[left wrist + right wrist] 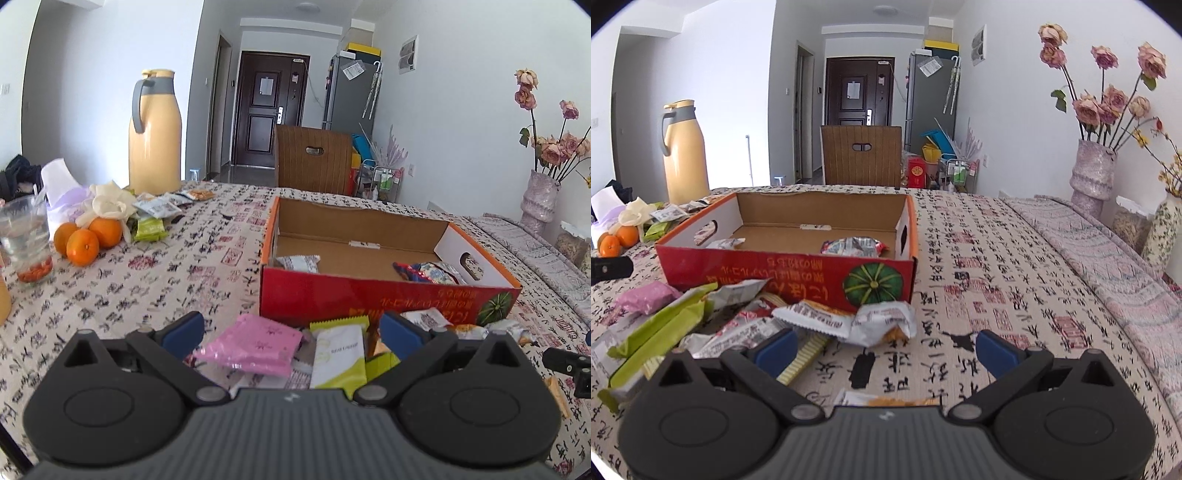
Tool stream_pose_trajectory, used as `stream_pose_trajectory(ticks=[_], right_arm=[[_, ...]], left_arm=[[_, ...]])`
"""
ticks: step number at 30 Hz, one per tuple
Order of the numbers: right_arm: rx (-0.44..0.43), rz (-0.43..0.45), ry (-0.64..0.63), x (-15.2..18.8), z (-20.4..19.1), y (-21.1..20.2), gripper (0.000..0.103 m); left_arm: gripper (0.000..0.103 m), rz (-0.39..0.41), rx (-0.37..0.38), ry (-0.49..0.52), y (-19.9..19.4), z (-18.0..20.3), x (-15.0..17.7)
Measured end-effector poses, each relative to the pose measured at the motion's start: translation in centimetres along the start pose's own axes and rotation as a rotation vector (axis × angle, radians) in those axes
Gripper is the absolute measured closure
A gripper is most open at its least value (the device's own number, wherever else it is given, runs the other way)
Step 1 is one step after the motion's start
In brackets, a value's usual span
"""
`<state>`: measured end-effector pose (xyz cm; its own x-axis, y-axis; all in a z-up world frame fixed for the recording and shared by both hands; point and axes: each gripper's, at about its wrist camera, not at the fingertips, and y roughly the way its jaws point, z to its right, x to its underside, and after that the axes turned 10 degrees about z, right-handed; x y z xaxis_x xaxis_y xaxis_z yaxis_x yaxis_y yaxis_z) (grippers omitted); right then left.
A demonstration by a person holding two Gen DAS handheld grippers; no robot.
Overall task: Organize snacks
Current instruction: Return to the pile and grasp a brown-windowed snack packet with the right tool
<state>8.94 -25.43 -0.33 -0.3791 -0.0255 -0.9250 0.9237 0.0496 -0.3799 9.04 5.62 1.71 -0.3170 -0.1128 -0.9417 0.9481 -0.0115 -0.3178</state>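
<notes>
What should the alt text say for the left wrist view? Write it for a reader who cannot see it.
The open left gripper hovers over a heap of snack packets, a pink packet between its jaws, in front of a red cardboard box holding a few snacks. Beyond, on the patterned tablecloth, stand oranges, a glass and a yellow thermos.

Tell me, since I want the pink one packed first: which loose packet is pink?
The pink packet lying between the left gripper's open fingers; its neighbours are white-and-green or silver.

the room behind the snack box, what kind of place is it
Most likely a lived-in flat, at a dining table. A patterned tablecloth covers it, a fridge stands beside the dark front door, and a vase of dried roses sits to one side.
</notes>
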Motion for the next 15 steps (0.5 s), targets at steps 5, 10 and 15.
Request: stream_pose_trajectory(ticks=[5,10,15], right_arm=[[0.009,-0.014,0.021,1.1,0.4,-0.4,0.000],[0.023,-0.033,0.035,1.8,0.7,0.0,0.000],[0.035,-0.050,0.049,2.2,0.9,0.6,0.000]], left_arm=[[0.000,-0.008,-0.006,0.008,-0.8,0.0,1.3],[0.000,-0.019,-0.010,0.017,-0.9,0.1,2.0],[0.000,-0.026,-0.005,0.013,-0.8,0.1,2.1]])
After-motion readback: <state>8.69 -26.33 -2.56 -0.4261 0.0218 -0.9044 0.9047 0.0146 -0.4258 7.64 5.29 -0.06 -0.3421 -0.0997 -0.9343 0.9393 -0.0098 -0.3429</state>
